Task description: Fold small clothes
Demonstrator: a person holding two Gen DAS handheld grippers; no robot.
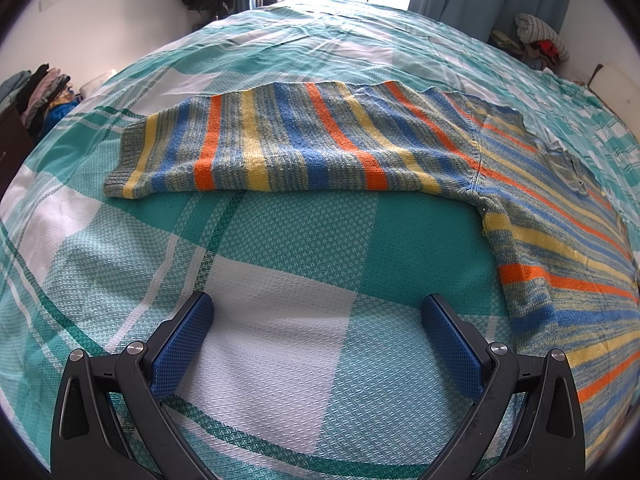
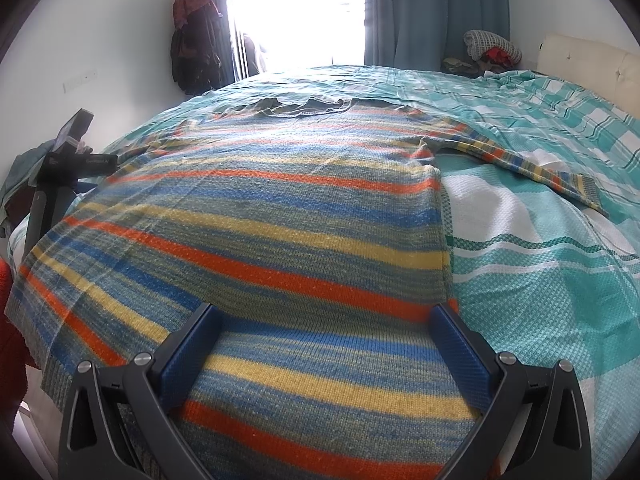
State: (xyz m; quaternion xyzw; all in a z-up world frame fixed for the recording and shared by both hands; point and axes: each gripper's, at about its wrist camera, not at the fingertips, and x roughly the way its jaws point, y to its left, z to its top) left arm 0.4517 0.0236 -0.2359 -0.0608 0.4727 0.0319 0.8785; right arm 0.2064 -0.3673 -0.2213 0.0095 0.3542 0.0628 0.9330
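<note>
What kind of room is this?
Most likely a bedroom. A striped sweater lies spread on a big bed with a green checked bedsheet, blue curtains hang by a bright window, and clothes hang on the wall.

Each gripper, left gripper and right gripper, has black plastic arms, round silver screws at the pivots, and textured blue finger pads (diamond-patterned).

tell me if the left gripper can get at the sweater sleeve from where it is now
Probably yes. The left gripper is open over bare bedspread, and the striped sweater's sleeve lies flat straight ahead with nothing between them. It isn't touching the sleeve yet.
</note>
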